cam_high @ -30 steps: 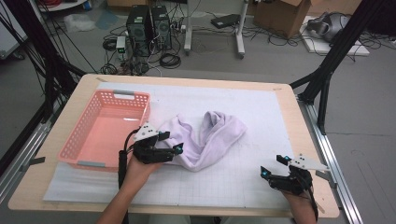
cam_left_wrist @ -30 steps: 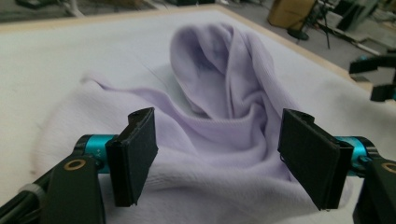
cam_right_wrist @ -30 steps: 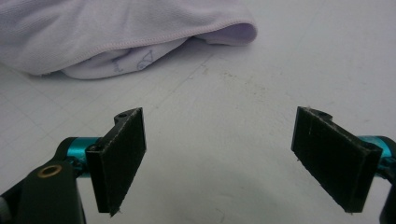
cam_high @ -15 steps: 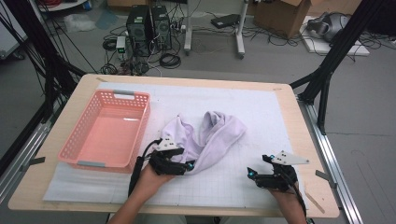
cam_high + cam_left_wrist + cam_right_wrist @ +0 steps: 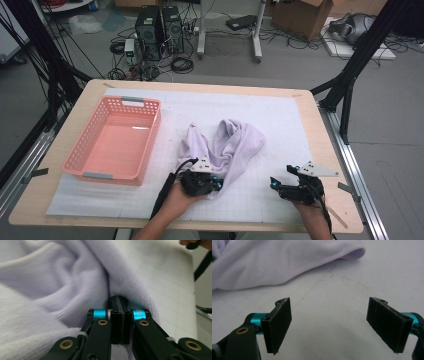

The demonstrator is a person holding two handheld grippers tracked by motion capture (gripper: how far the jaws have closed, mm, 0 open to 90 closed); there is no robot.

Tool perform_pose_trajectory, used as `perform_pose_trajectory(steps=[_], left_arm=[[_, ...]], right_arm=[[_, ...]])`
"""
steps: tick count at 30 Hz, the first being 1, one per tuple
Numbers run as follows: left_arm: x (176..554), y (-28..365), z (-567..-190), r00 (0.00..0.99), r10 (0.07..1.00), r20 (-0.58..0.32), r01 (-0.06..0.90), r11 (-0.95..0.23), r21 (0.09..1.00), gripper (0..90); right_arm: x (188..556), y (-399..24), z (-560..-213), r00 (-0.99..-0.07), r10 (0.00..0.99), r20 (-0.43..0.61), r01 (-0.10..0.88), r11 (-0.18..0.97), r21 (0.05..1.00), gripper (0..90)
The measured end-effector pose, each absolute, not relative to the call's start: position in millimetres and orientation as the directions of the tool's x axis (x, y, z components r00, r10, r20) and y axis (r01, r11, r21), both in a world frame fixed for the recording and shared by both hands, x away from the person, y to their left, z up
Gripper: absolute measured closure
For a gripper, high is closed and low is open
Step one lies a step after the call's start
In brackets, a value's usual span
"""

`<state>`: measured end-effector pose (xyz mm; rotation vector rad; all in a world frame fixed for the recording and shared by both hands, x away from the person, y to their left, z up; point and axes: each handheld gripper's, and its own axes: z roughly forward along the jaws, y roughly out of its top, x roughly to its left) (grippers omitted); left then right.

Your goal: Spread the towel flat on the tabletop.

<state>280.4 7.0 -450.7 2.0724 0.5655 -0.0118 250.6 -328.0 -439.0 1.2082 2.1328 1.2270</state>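
Left claw point(image 5: 218, 183) has just closed, pinching the lilac cloth's point(image 5: 235, 145) near edge — right claw point(image 5: 276, 185) stands wide over the bare desk point(image 5: 280, 115).

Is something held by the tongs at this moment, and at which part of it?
The left tongs have just closed on the near edge of the lilac cloth. The right tongs are open and hold nothing.

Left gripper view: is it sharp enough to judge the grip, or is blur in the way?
Left gripper view: fingers sharp and together, lilac cloth soft with blur. Right gripper view: near fingers slightly soft, cloth hem crisp. High view: even light, no glare.
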Motion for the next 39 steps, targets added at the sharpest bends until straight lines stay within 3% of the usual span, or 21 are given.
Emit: perform_pose_trajectory(steps=[4,5,7,10,15,20,22,23,24,25,32,39], left_arm=[[275,-11,-449,0.903,0.352,-0.248,0.393,-0.438,0.809,89.6],[276,-12,-447,0.89,0.372,-0.265,0.415,-0.414,0.81,85.8],[279,-13,-442,0.856,0.415,-0.307,0.464,-0.357,0.811,63.1],[282,-17,-432,0.84,0.474,-0.264,0.448,-0.333,0.83,44.8],[294,-40,-430,0.84,0.508,-0.19,0.431,-0.411,0.804,37.9],[297,-67,-437,0.852,0.522,-0.048,0.378,-0.548,0.746,44.7],[298,-71,-438,0.85,0.526,-0.024,0.372,-0.568,0.734,58.1],[299,-71,-438,0.849,0.528,-0.023,0.372,-0.568,0.734,69.9],[301,-70,-437,0.851,0.523,-0.046,0.384,-0.56,0.734,82.2],[304,-70,-436,0.847,0.521,-0.102,0.419,-0.539,0.731,84.6],[298,-79,-426,0.879,0.424,-0.219,0.42,-0.469,0.777,85.6],[287,-106,-400,0.903,0.247,-0.352,0.422,-0.361,0.831,85.7]], right_arm=[[249,-332,-438,-0.538,0.84,0.078,0.482,0.23,0.845,19.1],[248,-334,-438,-0.538,0.839,0.075,0.481,0.233,0.845,19.1],[247,-335,-437,-0.534,0.842,0.08,0.483,0.226,0.846,19.1],[247,-339,-437,-0.529,0.845,0.078,0.479,0.222,0.849,19.1],[246,-343,-437,-0.518,0.851,0.08,0.48,0.212,0.851,19.1],[246,-345,-437,-0.511,0.855,0.085,0.485,0.205,0.85,19.1],[246,-346,-437,-0.508,0.858,0.083,0.485,0.205,0.85,19.1],[246,-346,-438,-0.507,0.858,0.086,0.487,0.202,0.85,19.1],[246,-347,-438,-0.507,0.858,0.084,0.485,0.204,0.851,19.1],[246,-347,-438,-0.507,0.858,0.086,0.485,0.201,0.851,19.1],[247,-353,-437,-0.477,0.874,0.093,0.496,0.18,0.849,19.1],[244,-370,-435,-0.389,0.915,0.107,0.496,0.11,0.861,19.2]])
